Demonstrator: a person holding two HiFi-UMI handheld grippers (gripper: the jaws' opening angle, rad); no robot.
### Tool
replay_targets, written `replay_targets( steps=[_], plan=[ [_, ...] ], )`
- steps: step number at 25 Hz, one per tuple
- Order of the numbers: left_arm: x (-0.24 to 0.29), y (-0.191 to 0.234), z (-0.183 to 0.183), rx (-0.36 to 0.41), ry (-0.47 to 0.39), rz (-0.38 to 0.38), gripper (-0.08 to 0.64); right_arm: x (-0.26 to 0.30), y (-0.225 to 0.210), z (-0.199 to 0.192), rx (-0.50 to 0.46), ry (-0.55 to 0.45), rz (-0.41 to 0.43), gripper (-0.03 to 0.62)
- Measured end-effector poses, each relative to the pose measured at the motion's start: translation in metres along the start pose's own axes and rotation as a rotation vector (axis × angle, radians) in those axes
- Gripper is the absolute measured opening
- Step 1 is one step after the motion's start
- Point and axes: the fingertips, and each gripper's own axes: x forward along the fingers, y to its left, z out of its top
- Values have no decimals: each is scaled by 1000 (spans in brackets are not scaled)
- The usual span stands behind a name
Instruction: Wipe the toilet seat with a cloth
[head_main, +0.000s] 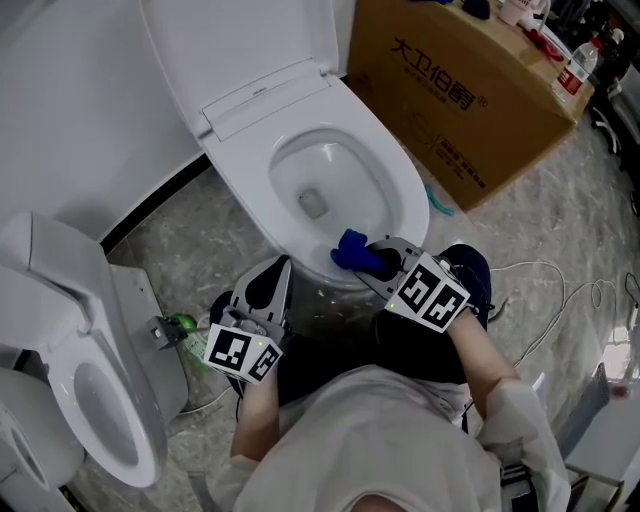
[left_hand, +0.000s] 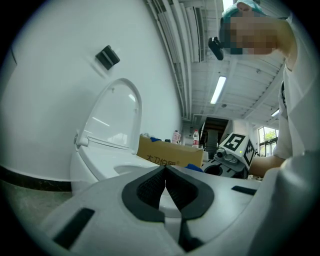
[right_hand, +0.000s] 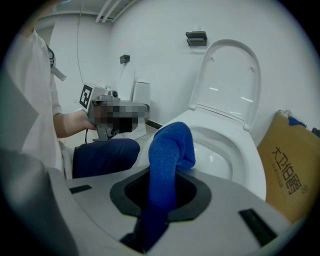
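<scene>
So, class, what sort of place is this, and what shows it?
Probably a storeroom or test space rather than a home bathroom: a toilet with a second toilet close by, a big cardboard box beside it, and loose cable on the floor.

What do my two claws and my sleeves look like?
Both the left claw and right claw have pale grey shells, black ribbed pads, and a white cube printed with black square markers. The top is white, short-sleeved; the trousers dark blue.

We read just 1 text: 大卫伯爵, in dark characters on the box (head_main: 500, 130) at 1 o'clock in the head view; smaller print beneath is illegible.
</scene>
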Motion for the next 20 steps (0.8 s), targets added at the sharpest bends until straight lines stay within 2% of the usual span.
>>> replay_targets(
  steps=[8, 12, 20],
  plan=[
    [4, 0, 4, 22, -8, -15, 5, -7, -15, -9, -5, -14, -94, 51],
    [5, 0, 9, 48, -10, -16, 5, -11, -23, -14, 6, -9, -116, 51],
    [7, 4, 12, 51, -23, -6, 5, -18, -46, -25, 6, -9, -194, 51]
  ],
)
